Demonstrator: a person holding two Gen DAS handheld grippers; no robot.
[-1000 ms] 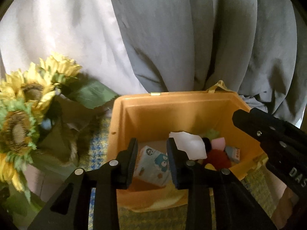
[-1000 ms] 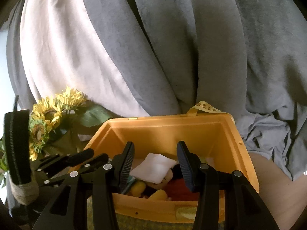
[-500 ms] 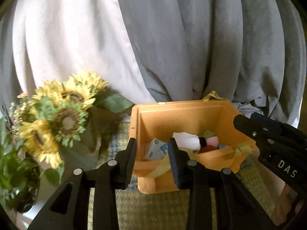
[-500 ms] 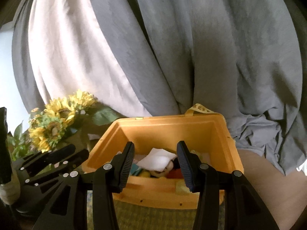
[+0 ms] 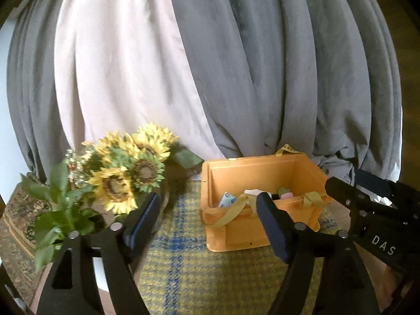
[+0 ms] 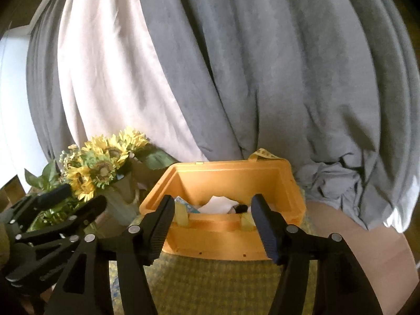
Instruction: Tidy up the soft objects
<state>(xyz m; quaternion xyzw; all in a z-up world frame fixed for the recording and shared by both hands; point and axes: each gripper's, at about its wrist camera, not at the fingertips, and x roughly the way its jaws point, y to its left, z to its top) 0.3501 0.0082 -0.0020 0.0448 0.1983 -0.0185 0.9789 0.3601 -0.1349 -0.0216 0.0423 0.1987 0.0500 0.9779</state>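
We hold two grippers facing an orange bin [image 6: 223, 233] of soft toys on a checked cloth [image 5: 183, 275]. The bin sits straight ahead of our right gripper [image 6: 212, 225], its long side running across our view, and ahead and to the right of our left gripper [image 5: 207, 225], so the right is nearer. Both sets of jaws are opening and hold nothing. Sunflowers [image 5: 126, 173] stand to the left. Compared with a second ago, both grippers have backed away and the bin looks smaller.
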